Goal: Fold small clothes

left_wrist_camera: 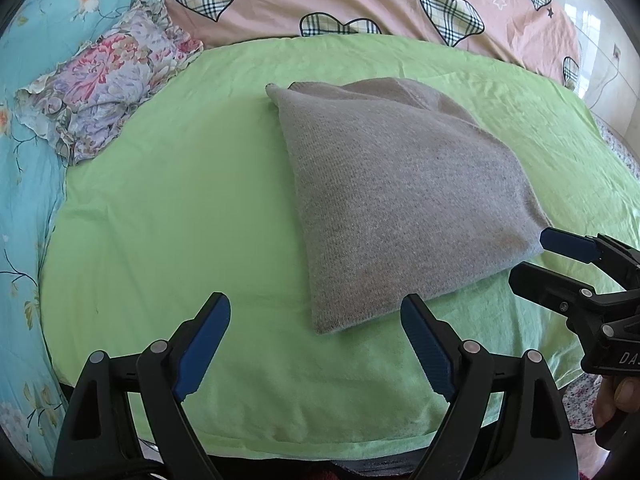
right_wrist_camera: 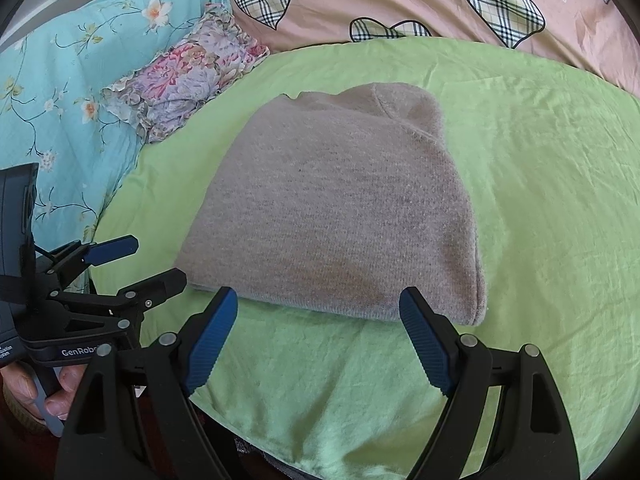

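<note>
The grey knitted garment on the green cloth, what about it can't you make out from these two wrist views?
- Folded grey knitted garment: its inner layers, sleeves and type are hidden by its own top layer in both views.
- Its underside is hidden against the green cloth in both views.
- Its far edge is bunched and foreshortened in the right wrist view, so the neckline is unclear.

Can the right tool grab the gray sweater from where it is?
Probably yes. The right tool is open, the folded gray sweater lies just ahead on the green sheet, and nothing sits between them.
</note>
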### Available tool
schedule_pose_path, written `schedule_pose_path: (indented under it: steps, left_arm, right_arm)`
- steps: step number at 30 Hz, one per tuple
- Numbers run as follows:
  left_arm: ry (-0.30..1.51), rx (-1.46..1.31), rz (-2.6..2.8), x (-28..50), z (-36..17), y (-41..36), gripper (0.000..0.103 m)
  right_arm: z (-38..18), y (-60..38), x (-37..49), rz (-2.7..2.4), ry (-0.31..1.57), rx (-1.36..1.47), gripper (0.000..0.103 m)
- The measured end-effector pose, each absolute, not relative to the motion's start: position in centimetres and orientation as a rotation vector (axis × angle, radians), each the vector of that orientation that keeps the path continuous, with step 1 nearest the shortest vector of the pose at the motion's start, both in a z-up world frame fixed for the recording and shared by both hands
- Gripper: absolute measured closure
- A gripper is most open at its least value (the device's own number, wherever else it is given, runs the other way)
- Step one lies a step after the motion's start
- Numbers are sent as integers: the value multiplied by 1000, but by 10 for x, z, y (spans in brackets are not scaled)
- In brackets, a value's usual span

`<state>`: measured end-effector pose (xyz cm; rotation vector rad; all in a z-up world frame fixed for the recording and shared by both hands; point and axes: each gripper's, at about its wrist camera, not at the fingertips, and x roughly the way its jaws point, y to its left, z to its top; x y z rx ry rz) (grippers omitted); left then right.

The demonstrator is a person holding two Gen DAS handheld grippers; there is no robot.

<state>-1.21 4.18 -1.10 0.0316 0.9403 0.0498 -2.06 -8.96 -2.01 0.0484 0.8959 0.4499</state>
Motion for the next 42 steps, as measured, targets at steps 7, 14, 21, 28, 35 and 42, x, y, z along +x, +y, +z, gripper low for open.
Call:
schedule_pose_path:
  steps: [7, 14, 21, 28, 35, 42]
  left_arm:
    - [936, 35, 49, -10, -10, 40, 15]
    - [927, 37, 46, -9, -7, 39, 14]
    - [921, 40, 42, -8, -5, 38, 14]
    - [918, 41, 43, -7, -4, 38, 14]
    - [912, 42, 38, -2, 1, 37, 14]
    - [913, 42, 38, -2, 1, 36, 14]
  right_arm:
    - [-19, -88, -19, 453, 892, 46, 19]
    - [-14, -85, -16, 454, 883, 43, 19]
    - [-11, -85, -13, 456, 874, 43, 19]
    - [-10, -86, -12, 457, 873, 42, 19]
    - [-7, -87, -8, 458, 869, 40, 19]
    - [-6, -87, -7, 460, 869, 40, 19]
